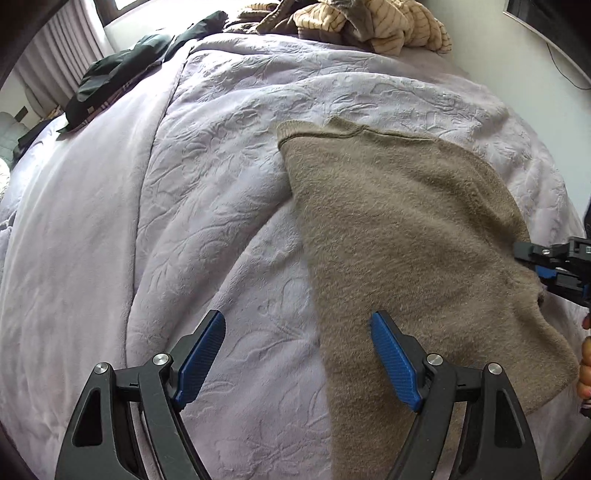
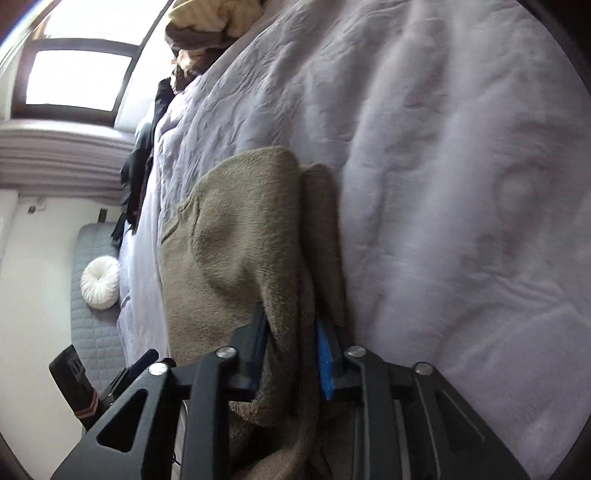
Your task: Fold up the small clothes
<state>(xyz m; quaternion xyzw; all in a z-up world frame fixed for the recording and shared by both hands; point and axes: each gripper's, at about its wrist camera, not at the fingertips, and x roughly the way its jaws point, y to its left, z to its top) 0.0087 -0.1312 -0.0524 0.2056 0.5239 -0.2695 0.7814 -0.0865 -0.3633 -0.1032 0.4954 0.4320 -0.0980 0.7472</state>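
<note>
Left wrist view first. The left gripper [image 1: 297, 354] hangs with its blue pads wide apart and nothing between them, poised over the near left edge of the sweater [image 1: 406, 240]. The sweater — a fuzzy taupe knit — lies spread on the bedspread [image 1: 184, 221], its ribbed hem at the far end from the gripper. At the sweater's right edge the right gripper [image 1: 532, 258] comes in from the side, pinching the knit. Far beyond the sweater, a striped pile [image 1: 369, 22] and a dark garment [image 1: 122, 74] sit at the head of the bedspread.

Over to the right wrist view. Here the right gripper [image 2: 291, 350] is clamped down on a thick fold of sweater [image 2: 240, 240], pads nearly together with the knit bunched between them — a good deep bite, not just the fringe. The sweater's free part drapes away from the gripper onto the bedspread [image 2: 443, 147]. A round white cushion [image 2: 100, 282] sits on a grey seat well left of the sweater.

My read: a side fold is in hand. To do it well, the left gripper should drop onto the sweater's near edge and close on both layers, matching the right one's depth. Then lift the two together, level, and carry the edge across so the crease runs straight. Thick pile like this slips and bunches, so slow and low looks wise.
</note>
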